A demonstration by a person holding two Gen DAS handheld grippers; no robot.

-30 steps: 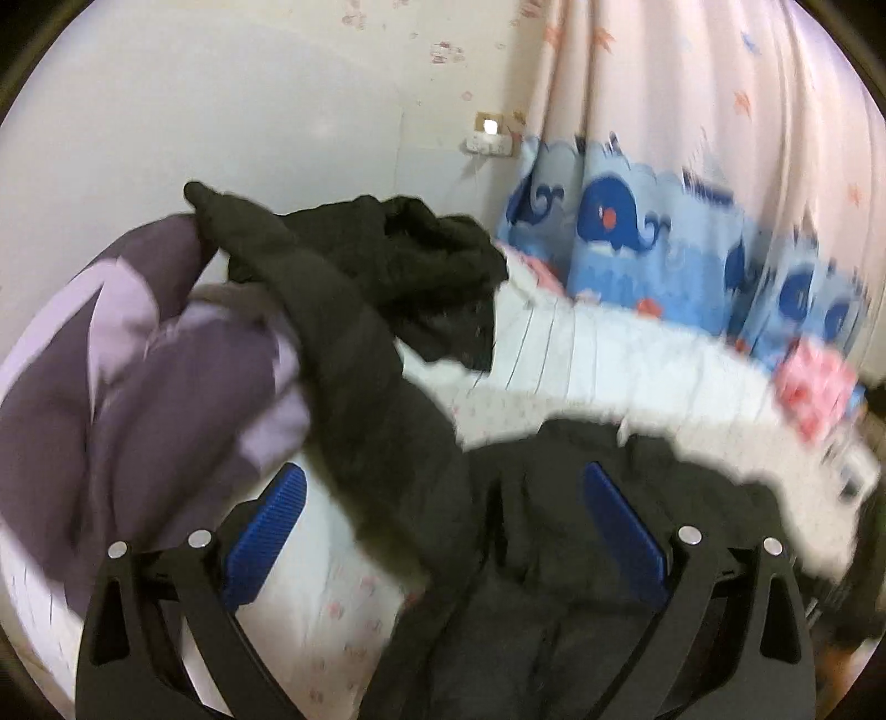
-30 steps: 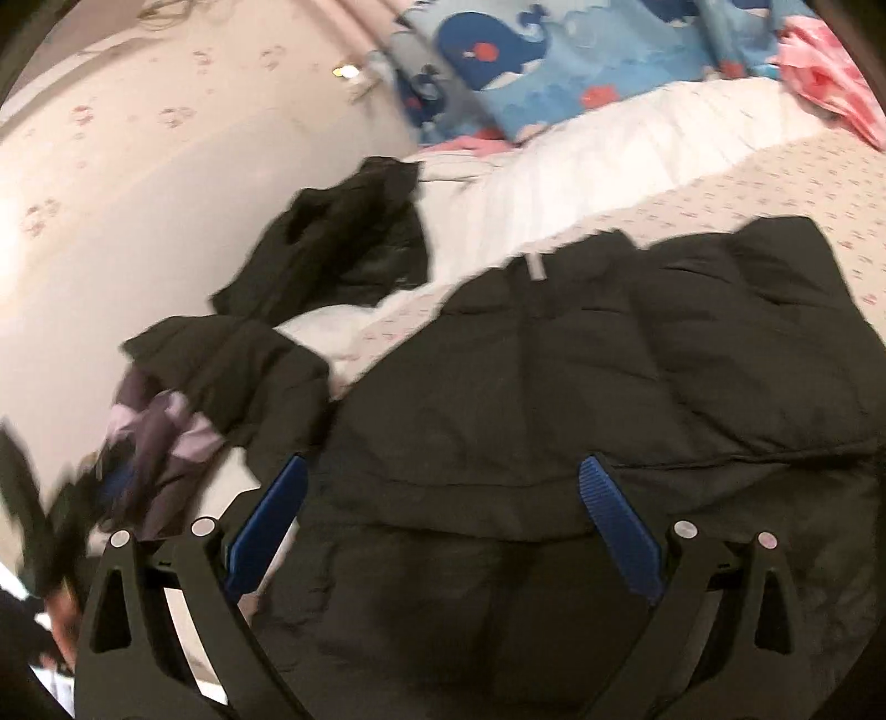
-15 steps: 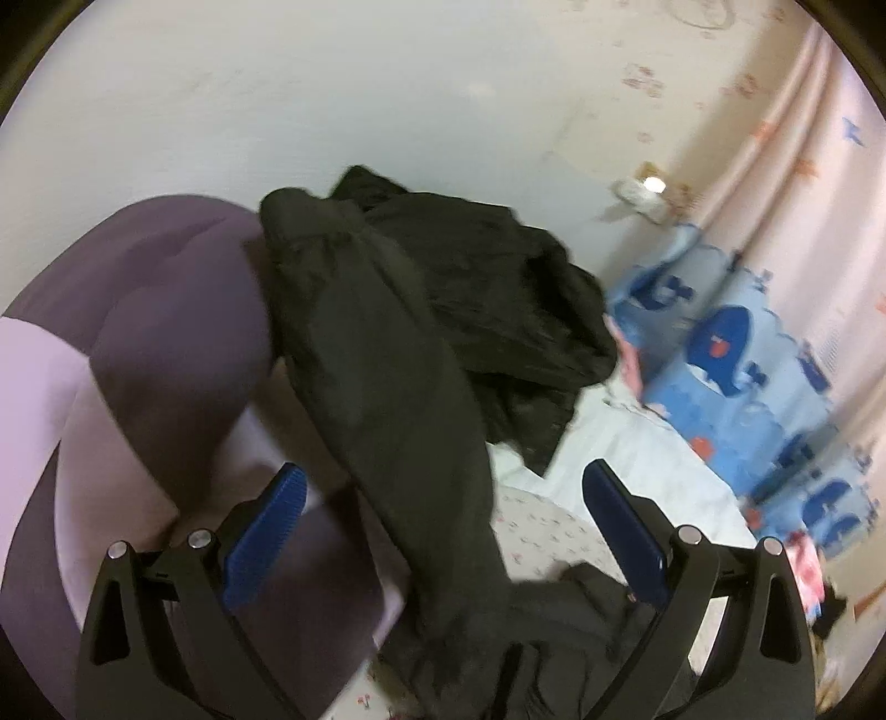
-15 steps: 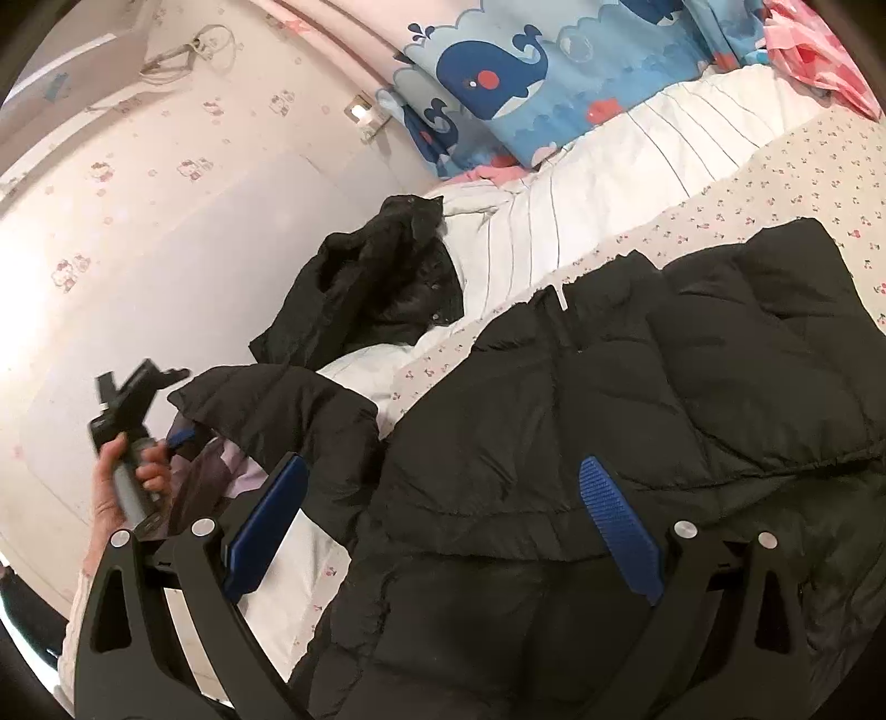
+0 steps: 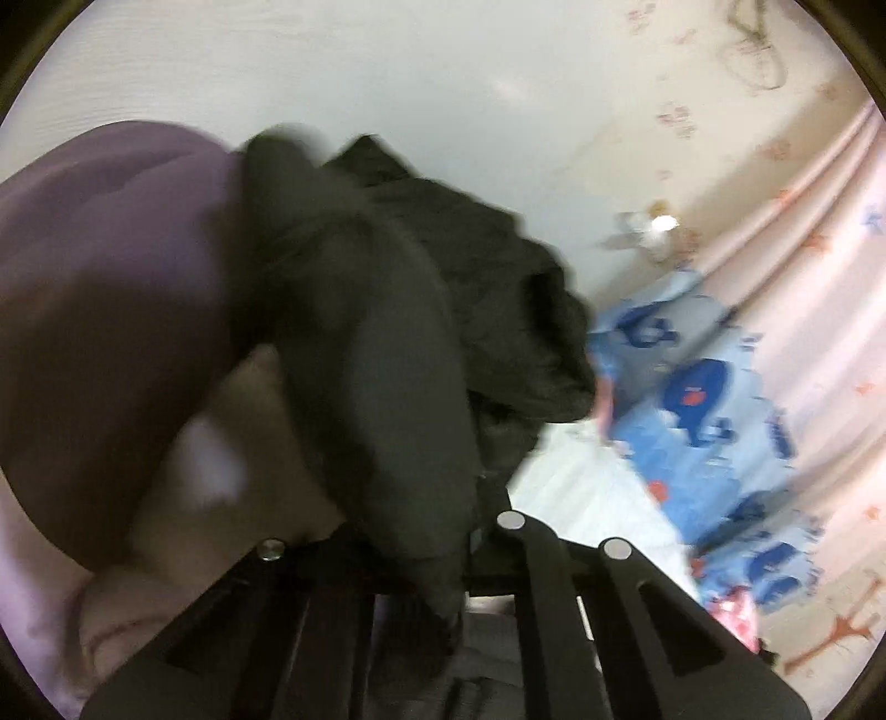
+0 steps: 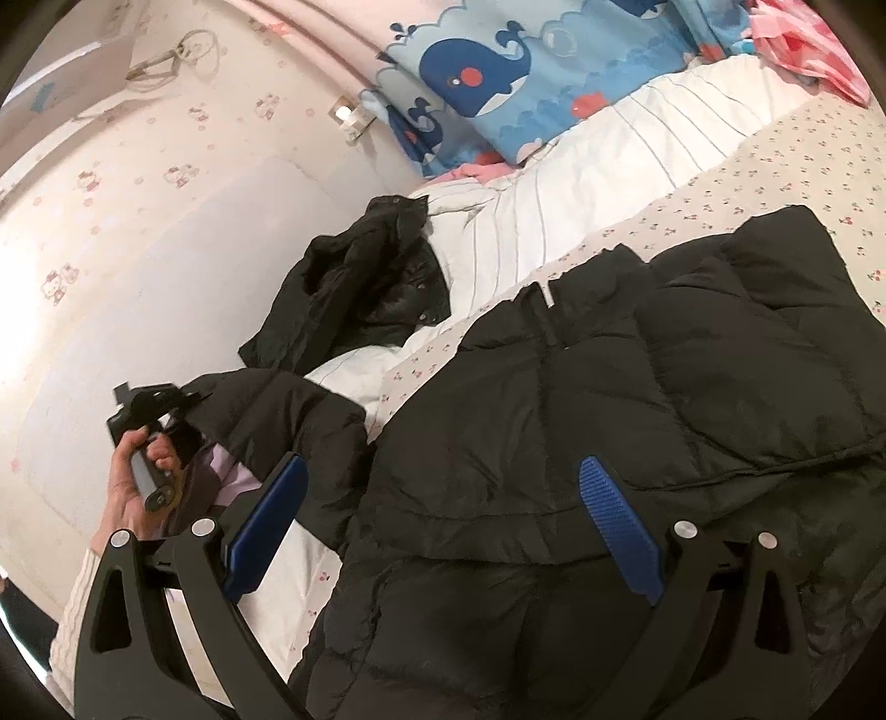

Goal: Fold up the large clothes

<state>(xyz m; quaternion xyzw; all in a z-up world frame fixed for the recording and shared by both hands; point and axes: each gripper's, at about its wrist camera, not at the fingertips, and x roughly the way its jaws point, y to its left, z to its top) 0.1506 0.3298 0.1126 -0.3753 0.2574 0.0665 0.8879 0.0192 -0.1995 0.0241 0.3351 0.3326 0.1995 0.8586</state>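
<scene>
A large black puffer jacket (image 6: 609,415) lies spread on the bed, collar toward the wall. Its left sleeve (image 6: 277,410) lies over a purple and lilac garment (image 6: 221,471). My left gripper (image 5: 443,559) is shut on that sleeve (image 5: 387,360), which runs down between the closed jaws and hides the pads. From the right wrist view, a hand holds the left gripper (image 6: 188,396) at the sleeve's end. My right gripper (image 6: 443,471) hovers open above the jacket's lower body, with nothing pinched between its blue pads.
A second black garment (image 6: 360,288) lies crumpled against the wall beyond the sleeve. The bed has a white striped quilt (image 6: 581,199) and a floral sheet (image 6: 775,155). A whale-print curtain (image 6: 498,72) hangs behind. A pink cloth (image 6: 803,50) lies at the far right.
The left gripper swung toward the sleeve, rolled, and its jaws went from wide open to closed on the sleeve. The right gripper stayed open over the jacket.
</scene>
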